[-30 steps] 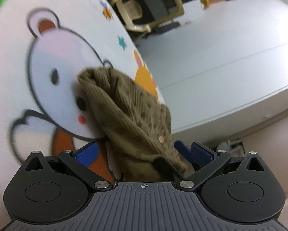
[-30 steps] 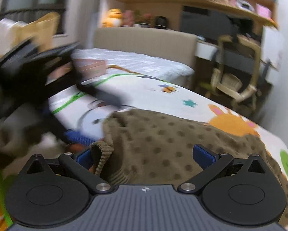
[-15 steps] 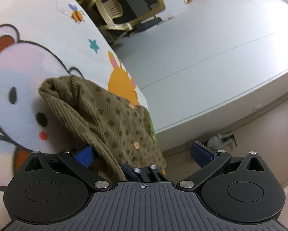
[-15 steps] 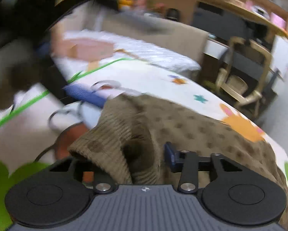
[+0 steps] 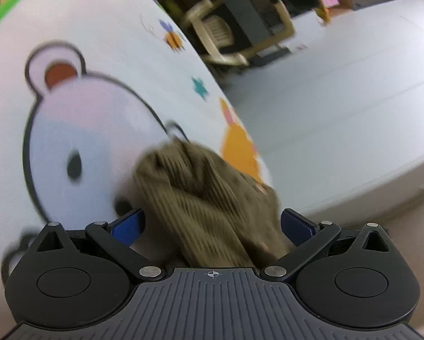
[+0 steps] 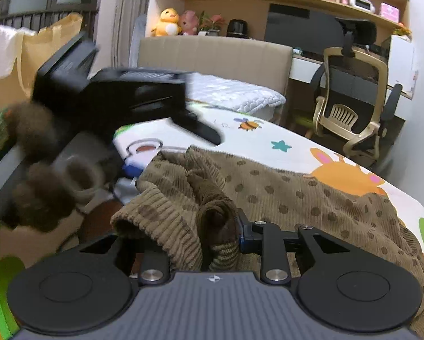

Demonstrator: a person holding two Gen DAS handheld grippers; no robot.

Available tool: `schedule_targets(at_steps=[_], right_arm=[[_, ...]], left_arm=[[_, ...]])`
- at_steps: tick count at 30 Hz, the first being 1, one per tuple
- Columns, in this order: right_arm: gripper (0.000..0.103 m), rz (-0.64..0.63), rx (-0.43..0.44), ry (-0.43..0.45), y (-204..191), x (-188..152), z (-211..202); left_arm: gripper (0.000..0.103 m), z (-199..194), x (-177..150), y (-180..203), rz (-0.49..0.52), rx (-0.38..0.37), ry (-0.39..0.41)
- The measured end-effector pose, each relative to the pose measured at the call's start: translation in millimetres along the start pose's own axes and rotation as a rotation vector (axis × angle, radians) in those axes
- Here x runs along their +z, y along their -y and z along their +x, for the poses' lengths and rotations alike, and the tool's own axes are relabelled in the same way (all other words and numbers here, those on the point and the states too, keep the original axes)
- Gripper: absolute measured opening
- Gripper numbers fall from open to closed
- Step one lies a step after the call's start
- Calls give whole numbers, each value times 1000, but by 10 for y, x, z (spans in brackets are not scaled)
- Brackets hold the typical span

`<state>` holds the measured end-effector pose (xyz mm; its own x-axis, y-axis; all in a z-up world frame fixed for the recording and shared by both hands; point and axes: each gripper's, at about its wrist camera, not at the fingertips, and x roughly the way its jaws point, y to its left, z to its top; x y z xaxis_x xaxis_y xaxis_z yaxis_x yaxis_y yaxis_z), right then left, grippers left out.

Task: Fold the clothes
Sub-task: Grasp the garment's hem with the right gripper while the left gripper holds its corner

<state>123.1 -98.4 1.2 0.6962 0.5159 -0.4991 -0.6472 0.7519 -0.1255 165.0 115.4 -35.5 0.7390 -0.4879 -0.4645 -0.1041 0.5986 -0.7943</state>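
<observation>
On cartoon-print mat we have brown dotted garment lying crumpled, long axis running rightward from our right gripper. Right fingers pinch ribbed cuff end. Left gripper has fingers spread wide, bunched cloth between them, not clamped. Right hand nearer fold edge; we judge garment needs spreading first.

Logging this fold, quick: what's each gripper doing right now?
Left gripper: open, garment bunched between its fingers, not clamped.
Right gripper: shut on garment.
</observation>
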Motion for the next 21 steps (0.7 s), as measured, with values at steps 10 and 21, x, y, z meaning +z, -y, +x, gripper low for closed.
schedule_targets(at_steps=[10,21], right_arm=[[19,-138,69,-23,-440,-7,45],[17,-99,362,58,-919,473,-326]], left_arm=[[42,147,-111,212,197,126,-3],[30,-979,-95,118,164,81,90]])
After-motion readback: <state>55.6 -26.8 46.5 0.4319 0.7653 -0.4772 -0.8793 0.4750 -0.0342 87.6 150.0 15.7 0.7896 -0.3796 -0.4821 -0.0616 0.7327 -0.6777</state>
